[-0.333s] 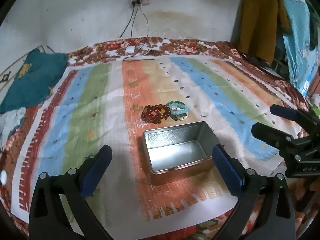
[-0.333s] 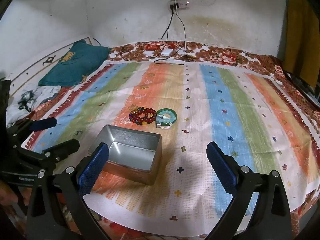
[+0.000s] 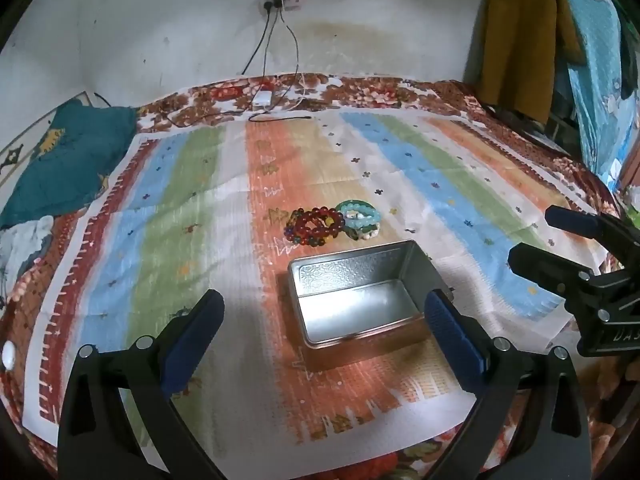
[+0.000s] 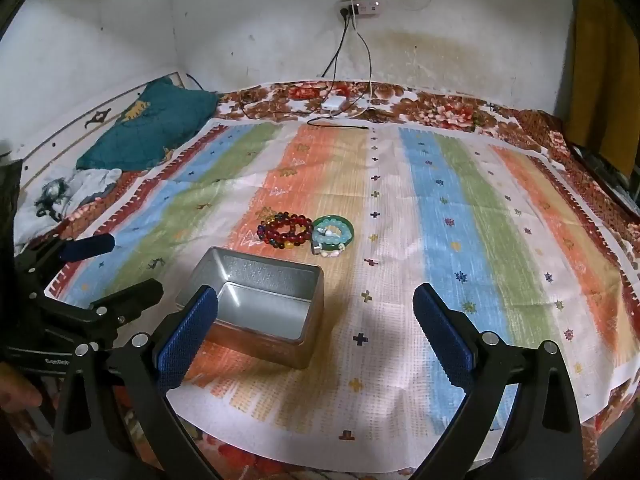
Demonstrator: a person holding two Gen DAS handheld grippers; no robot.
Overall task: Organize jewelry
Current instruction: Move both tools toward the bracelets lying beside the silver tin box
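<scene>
An empty silver tin box [image 3: 360, 300] [image 4: 260, 304] sits lidless on the striped cloth. Just behind it lie dark red bead bracelets [image 3: 314, 226] [image 4: 286, 230] and, touching them on the right, pale turquoise bead bracelets with a green bangle [image 3: 358, 218] [image 4: 332, 234]. My left gripper [image 3: 324, 336] hovers open in front of the box, its right finger overlapping the box's right end. My right gripper [image 4: 316, 330] is open too, with its left finger in front of the box's near left corner. Nothing is between either pair of fingers. Each gripper shows in the other's view: right [image 3: 568, 248], left [image 4: 108, 272].
The striped cloth [image 4: 460, 220] covers a floral bed against a white wall. A teal pillow [image 4: 148, 132] and crumpled clothes [image 4: 76, 192] lie far left. Charger cables and a white adapter [image 4: 334, 103] rest at the back. Hanging garments [image 3: 520, 32] stand at the right.
</scene>
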